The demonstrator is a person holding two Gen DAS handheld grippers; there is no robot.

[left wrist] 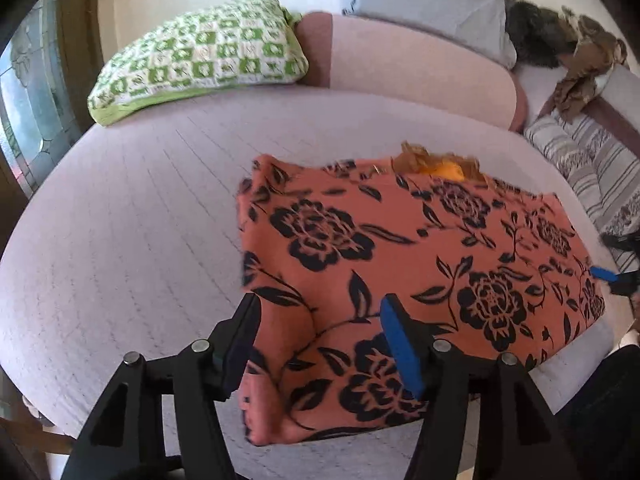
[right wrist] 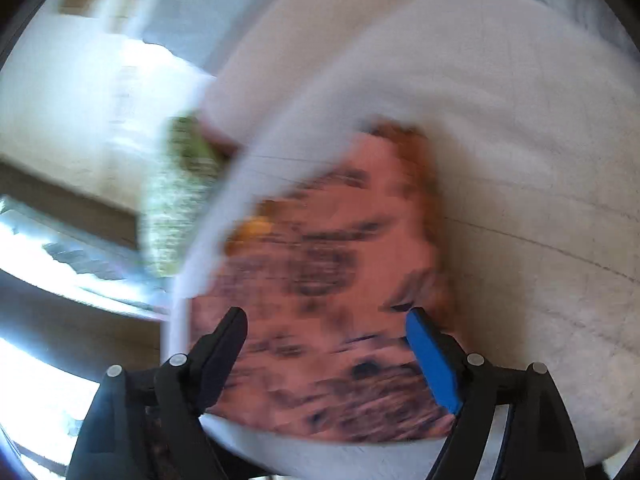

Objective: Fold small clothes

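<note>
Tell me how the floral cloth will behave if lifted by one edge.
The floral cloth is probably floppy: it lies creased and folded on the bed. Likely light, so its layers may slide apart. Both grippers, left and right, stand open.

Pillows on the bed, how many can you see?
2: a green checked pillow at the far left of the bed, and a grey pillow behind the pink bolster. Others may be hidden.

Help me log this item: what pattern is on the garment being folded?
Black roses and leaves on salmon-orange fabric; clearest in the left wrist view.
</note>
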